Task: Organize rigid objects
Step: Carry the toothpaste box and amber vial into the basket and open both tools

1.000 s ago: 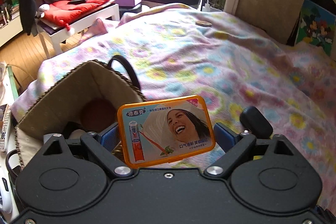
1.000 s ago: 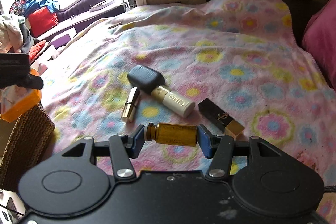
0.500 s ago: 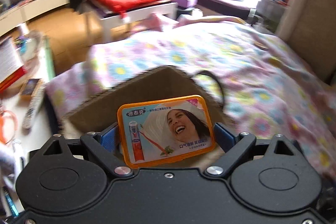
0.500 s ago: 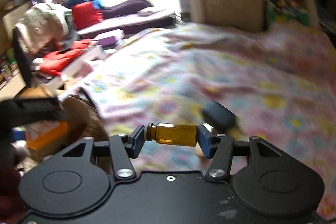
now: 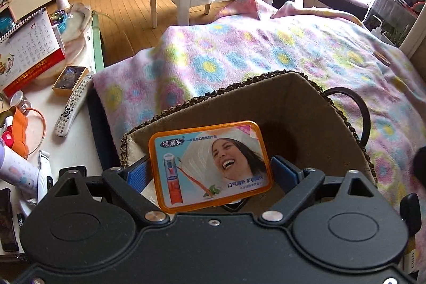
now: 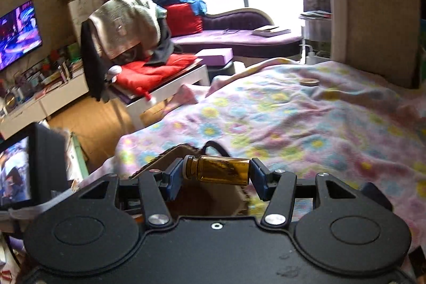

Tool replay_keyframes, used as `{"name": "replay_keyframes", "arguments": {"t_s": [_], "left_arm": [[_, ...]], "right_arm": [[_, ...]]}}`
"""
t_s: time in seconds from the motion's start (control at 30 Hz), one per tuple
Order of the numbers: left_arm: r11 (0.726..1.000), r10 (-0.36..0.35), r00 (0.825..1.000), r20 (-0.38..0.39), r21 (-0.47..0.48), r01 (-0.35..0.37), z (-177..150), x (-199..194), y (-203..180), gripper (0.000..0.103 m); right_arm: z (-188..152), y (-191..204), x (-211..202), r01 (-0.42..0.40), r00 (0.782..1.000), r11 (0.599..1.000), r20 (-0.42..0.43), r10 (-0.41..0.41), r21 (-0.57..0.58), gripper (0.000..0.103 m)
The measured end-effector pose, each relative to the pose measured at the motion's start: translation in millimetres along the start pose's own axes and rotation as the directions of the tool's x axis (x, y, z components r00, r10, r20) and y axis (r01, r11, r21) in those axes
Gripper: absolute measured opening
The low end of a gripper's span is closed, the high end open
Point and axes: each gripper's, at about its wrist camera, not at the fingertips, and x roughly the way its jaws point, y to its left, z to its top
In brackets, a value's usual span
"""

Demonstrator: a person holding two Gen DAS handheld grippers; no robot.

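My left gripper (image 5: 211, 173) is shut on an orange-rimmed flat box (image 5: 210, 165) with a smiling woman on its label, held over the open woven basket (image 5: 293, 97). My right gripper (image 6: 217, 176) is shut on a small amber glass bottle (image 6: 219, 169), held sideways just above the same basket (image 6: 173, 153), whose rim and dark handle (image 6: 215, 145) show beyond the fingers. The basket's inside is mostly hidden by both grippers.
The basket sits on a flowered pink blanket (image 5: 239, 49) over the bed. A side table (image 5: 77, 129) at left holds a remote (image 5: 73, 103), a calendar (image 5: 26, 49) and clutter. A white bench with red cushions (image 6: 149, 71) stands beyond the bed edge.
Both grippers have swung left from the bed toward the basket, each still holding its object. The left one now looks down into the basket; the right one has come over its rim.
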Motion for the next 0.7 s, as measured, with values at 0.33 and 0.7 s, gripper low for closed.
{"name": "replay_keyframes", "arguments": {"t_s": [0.33, 0.7], "left_arm": [[0.999, 0.011, 1.000, -0.022, -0.036, -0.011, 3, 6, 11, 0.089], [0.999, 0.027, 0.997, -0.069, -0.043, -0.030, 3, 13, 11, 0.090]], "right_arm": [[2, 3, 20, 0.018, 0.999, 1.000, -0.032, -0.018, -0.003, 0.053], [5, 10, 30, 0.043, 0.999, 0.999, -0.017, -0.043, -0.009, 0.072]]}}
